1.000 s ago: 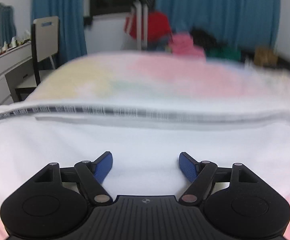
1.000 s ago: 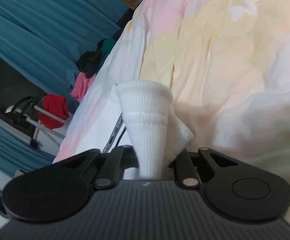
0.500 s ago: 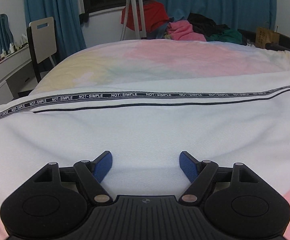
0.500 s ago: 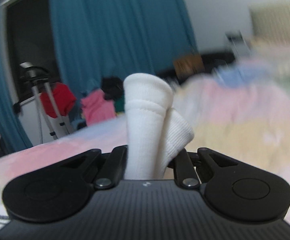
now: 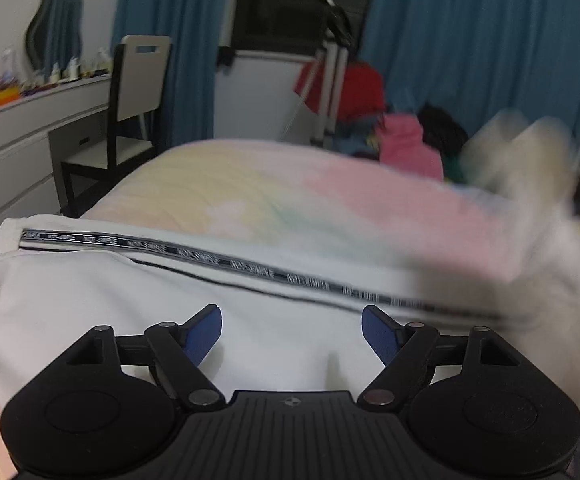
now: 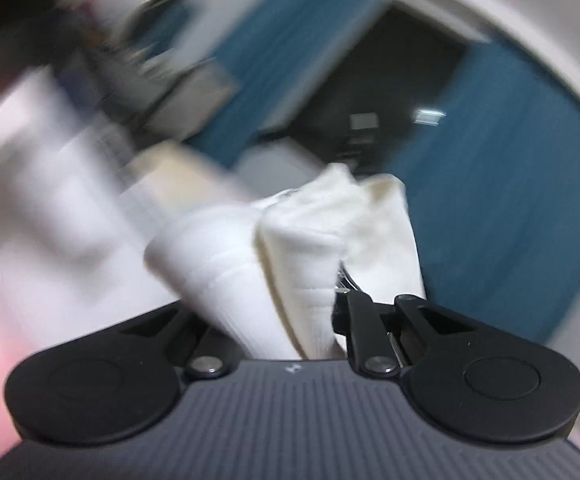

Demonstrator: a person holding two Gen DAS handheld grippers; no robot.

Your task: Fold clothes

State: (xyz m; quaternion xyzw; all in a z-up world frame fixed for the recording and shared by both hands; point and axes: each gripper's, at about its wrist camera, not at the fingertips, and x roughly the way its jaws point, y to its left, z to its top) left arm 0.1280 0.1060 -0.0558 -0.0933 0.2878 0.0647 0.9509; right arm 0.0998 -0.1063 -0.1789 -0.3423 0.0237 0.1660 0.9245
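One white knit garment with a black lettered stripe (image 5: 249,268) lies spread on the pastel quilted bed (image 5: 273,192); its striped edge runs left to right across the bed. Left tongs (image 5: 292,330) are released, blue pads (image 5: 203,330) wide apart just above the white cloth. Right tongs (image 6: 310,312) are clenched on a bunched white ribbed fold (image 6: 290,256), raised off the bed at the right. One chair (image 5: 133,104) stands far left.

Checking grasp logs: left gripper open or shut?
Open. The left gripper has its jaws spread, nothing between them, above the white garment.
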